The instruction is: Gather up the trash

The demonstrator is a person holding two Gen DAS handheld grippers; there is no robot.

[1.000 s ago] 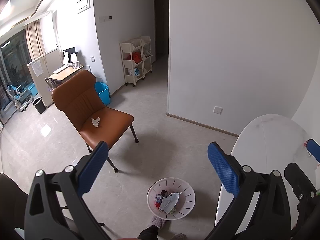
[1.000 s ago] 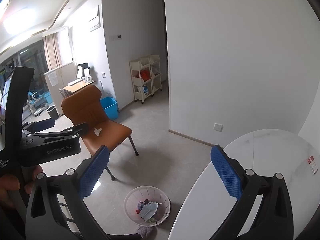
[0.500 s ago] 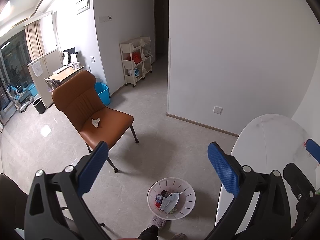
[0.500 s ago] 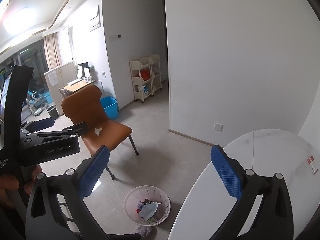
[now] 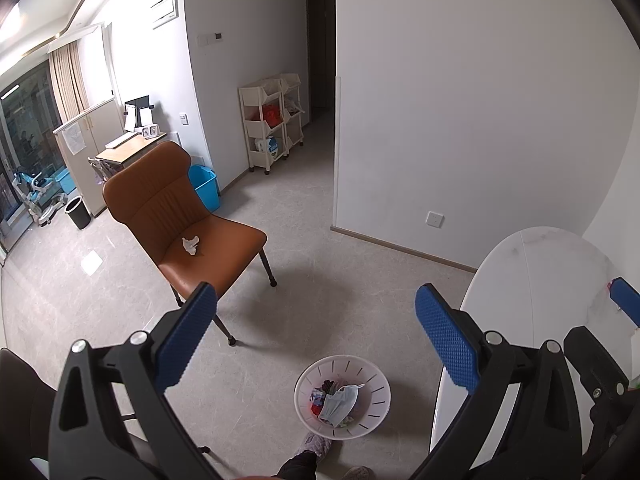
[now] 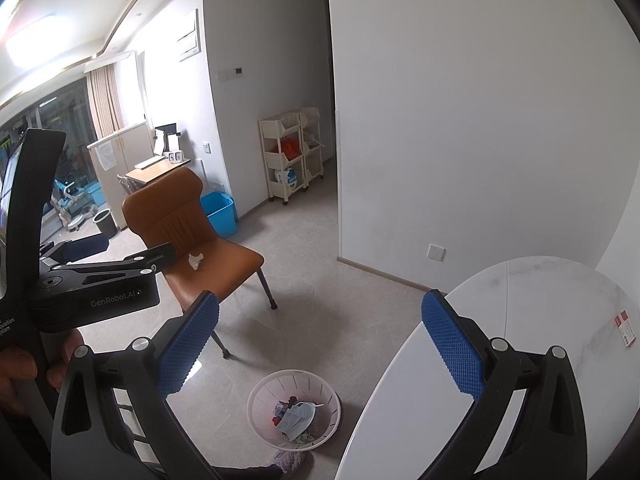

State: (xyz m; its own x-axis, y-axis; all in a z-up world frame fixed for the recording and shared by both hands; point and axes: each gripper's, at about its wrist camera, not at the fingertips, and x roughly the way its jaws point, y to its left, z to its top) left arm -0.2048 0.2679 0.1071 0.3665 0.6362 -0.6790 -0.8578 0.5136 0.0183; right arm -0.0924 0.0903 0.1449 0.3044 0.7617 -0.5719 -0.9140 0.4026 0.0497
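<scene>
Left gripper (image 5: pixel 316 334): jaws wide apart, empty.
Right gripper (image 6: pixel 320 342): jaws wide apart, empty.
Collected: face mask (image 5: pixel 339 402) and scraps in white basket (image 5: pixel 376 420) on the floor.
Left to do: crumpled tissue (image 5: pixel 190 245) mid-seat on brown chair (image 5: pixel 160 200).
Progress: partly done, by my judgement.

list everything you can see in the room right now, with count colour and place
chair: 1, brown, mid floor
crumpled tissue: 1, white, on the chair seat
waste basket: 1, white, on the floor beside the table, holding a face mask and other scraps
table: 1, white marble-look, right
red label: 1, on the table
storage carts: 2, cream, by the far wall
bin: 1, blue, behind the chair
bucket: 1, black, far left
left gripper: 1, black with blue pads, open
right gripper: 1, same colours, open
</scene>
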